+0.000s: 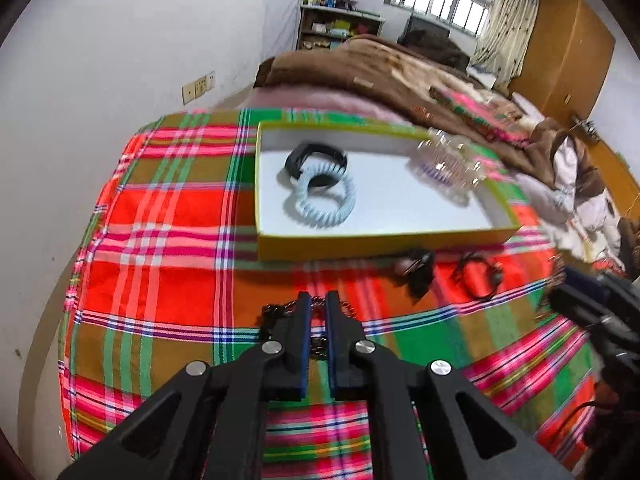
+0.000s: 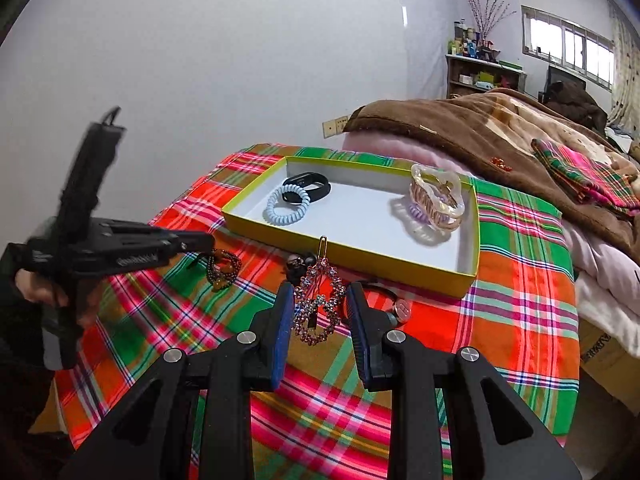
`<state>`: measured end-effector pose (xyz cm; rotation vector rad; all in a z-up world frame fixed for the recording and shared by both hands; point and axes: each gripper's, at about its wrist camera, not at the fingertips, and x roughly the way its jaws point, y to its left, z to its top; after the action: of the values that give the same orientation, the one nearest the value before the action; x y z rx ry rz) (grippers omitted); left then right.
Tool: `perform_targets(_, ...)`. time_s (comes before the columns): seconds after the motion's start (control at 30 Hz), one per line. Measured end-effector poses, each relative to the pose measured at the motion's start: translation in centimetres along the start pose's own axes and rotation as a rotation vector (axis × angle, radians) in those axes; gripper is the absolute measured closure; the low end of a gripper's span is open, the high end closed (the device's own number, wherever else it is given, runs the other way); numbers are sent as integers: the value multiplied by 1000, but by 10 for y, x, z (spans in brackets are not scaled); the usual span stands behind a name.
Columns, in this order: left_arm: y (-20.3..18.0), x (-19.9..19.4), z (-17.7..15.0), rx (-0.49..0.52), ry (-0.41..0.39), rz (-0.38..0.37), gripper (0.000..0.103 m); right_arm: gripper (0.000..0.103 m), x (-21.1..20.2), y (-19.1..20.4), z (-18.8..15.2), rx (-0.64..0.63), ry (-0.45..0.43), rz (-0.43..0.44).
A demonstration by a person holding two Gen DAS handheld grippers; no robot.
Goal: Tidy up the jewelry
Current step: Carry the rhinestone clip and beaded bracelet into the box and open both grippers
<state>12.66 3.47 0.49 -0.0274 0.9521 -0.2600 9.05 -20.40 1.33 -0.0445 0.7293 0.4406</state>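
Note:
A shallow yellow box (image 1: 360, 246) (image 2: 384, 258) lies on the plaid cloth. In it are a black band (image 1: 296, 158) (image 2: 298, 180), a pale blue coil hair tie (image 1: 320, 208) (image 2: 280, 210) and clear hair claws (image 1: 448, 168) (image 2: 438, 200). My left gripper (image 1: 319, 300) is nearly shut over a dark bead chain (image 1: 276, 314) (image 2: 222, 268) on the cloth; whether it grips the chain is hidden. My right gripper (image 2: 320, 292) is open around a sparkly rhinestone chain with a gold clip (image 2: 320, 304). A black hair tie with a charm (image 2: 394, 304) (image 1: 480, 276) lies beside it.
A small dark clip (image 1: 418, 272) (image 2: 298, 262) lies by the box's front wall. The left hand-held gripper (image 2: 132, 246) shows at the left of the right wrist view. A brown blanket (image 2: 500, 136) and bedding lie behind the cloth. A white wall is on the left.

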Motion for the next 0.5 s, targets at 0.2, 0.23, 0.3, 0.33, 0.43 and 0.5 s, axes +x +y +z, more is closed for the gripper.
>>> perform_targets(0.2, 1, 25, -3, 58, 61, 88, 65, 75, 0, -1, 2, 0, -5, 1)
perform_targets(0.23, 1, 29, -4, 64, 75, 98, 64, 75, -1, -1, 3, 0, -7, 0)
perform_targets(0.3, -3, 30, -5, 101, 65, 111, 61, 75, 0, 0, 4, -1, -7, 2)
perform_targets(0.33, -3, 31, -4, 110, 58, 110, 59, 75, 0, 1, 5, -4, -9, 1)
perform_targets(0.43, -4, 32, -4, 132, 58, 101, 57, 75, 0, 3, 6, -8, -11, 4)
perform_targets(0.5, -4, 33, -3, 140, 50, 80, 57, 75, 1, 4, 7, -7, -13, 7)
